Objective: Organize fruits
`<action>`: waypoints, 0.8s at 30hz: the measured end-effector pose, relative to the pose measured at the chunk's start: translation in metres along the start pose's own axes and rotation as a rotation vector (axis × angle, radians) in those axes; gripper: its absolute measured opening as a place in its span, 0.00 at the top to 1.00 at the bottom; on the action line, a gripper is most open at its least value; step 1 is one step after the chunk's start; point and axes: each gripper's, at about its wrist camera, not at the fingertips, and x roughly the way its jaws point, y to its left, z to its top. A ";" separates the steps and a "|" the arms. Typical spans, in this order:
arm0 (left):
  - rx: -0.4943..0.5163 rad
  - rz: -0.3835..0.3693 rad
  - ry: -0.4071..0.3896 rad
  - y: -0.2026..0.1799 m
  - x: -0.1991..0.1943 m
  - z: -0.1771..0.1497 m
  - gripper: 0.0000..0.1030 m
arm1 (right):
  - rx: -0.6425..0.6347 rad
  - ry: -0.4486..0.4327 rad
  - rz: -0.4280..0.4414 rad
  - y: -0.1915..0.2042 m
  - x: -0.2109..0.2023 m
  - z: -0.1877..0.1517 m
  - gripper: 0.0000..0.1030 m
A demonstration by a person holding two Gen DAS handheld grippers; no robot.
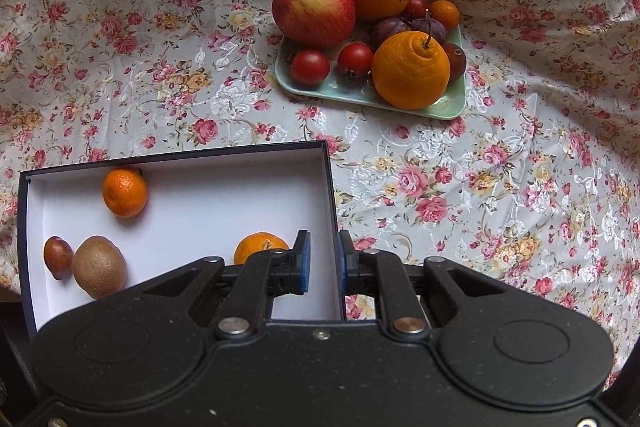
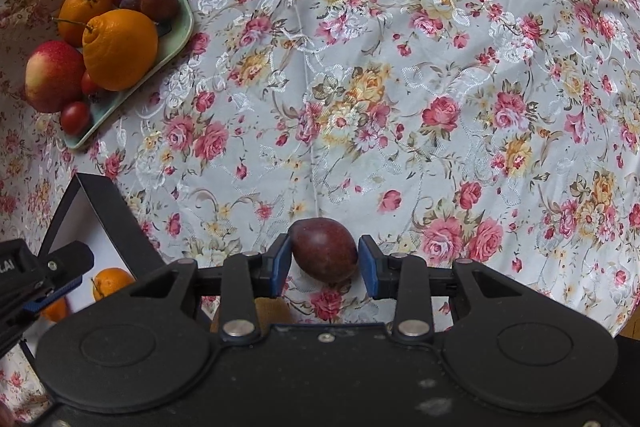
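right gripper (image 2: 325, 262) clasps a dark plum (image 2: 325, 250) above the floral tablecloth (image 2: 400, 67). left gripper (image 1: 323, 259) straddles the box (image 1: 329, 187) wall, pads narrowly apart, whether pinching it unclear; its body half hides one mandarin (image 1: 258, 246). beyond, a green tray (image 1: 452, 105) carries heaped fruit.

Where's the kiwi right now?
In the left wrist view the kiwi lies inside the white-lined box, at its near-left end, touching or almost touching a small dark plum on its left.
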 end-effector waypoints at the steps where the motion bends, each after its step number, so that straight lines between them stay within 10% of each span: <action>1: 0.004 -0.005 0.001 0.001 0.000 0.000 0.79 | -0.005 0.002 -0.011 0.002 0.002 0.000 0.63; 24: 0.259 -0.174 0.142 -0.042 0.005 -0.042 0.78 | 0.133 -0.009 -0.088 -0.062 -0.017 0.005 0.64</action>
